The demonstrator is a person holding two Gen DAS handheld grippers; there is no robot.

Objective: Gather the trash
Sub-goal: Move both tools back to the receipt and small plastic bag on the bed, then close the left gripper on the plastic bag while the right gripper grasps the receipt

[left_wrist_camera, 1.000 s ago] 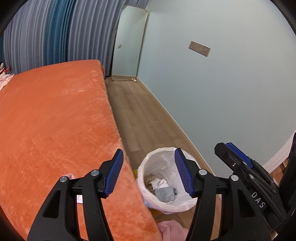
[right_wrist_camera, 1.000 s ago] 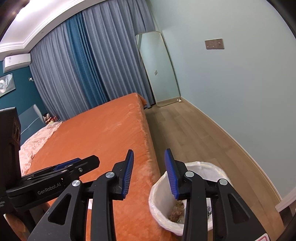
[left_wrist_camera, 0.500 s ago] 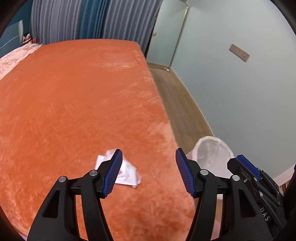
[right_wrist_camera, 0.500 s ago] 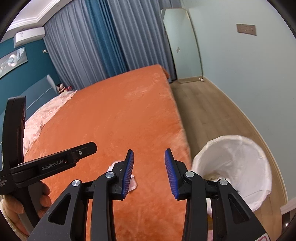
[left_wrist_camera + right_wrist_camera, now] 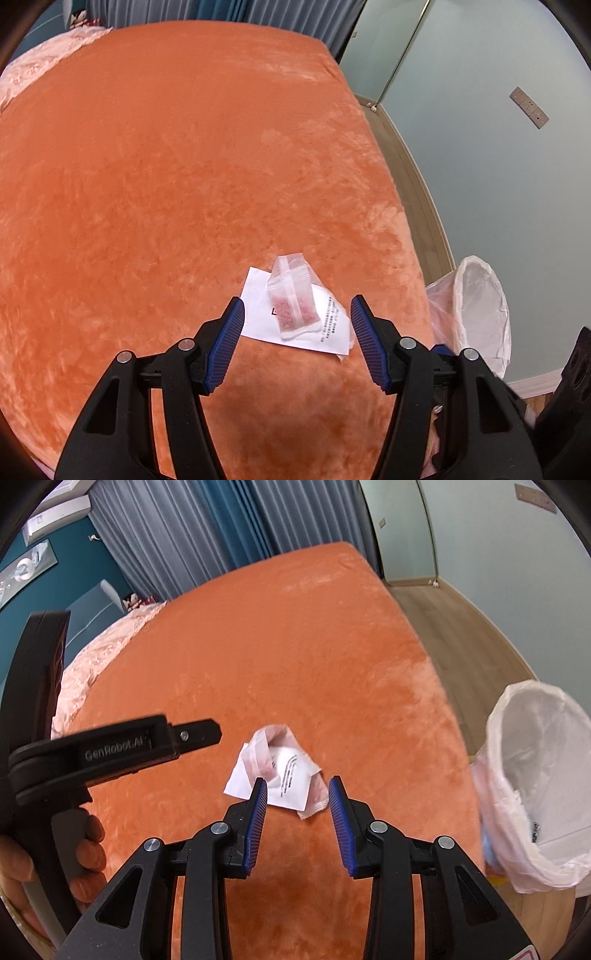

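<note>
A clear zip bag with pink grains (image 5: 292, 301) lies on a printed white paper (image 5: 328, 326) on the orange bed cover (image 5: 184, 184), near its right edge. My left gripper (image 5: 297, 314) hovers open just above and short of them, nothing between its fingers. In the right wrist view the same bag (image 5: 264, 755) and paper (image 5: 290, 781) lie just beyond my right gripper (image 5: 297, 790), which is also open and empty. The left gripper (image 5: 195, 734) reaches in from the left there. A bin lined with a white bag (image 5: 532, 786) stands on the floor beside the bed, also seen as the bin (image 5: 480, 314).
The bed cover (image 5: 295, 646) fills most of both views, with a pink quilt (image 5: 103, 653) at its far left. Wooden floor (image 5: 461, 627) runs between bed and pale wall. A mirror (image 5: 402, 528) leans at the far end beside grey and blue curtains (image 5: 192, 535).
Both grippers swung away from the bin to the left and sank toward the bed. The bag and paper have come into view just ahead of the fingertips. The jaws kept their width.
</note>
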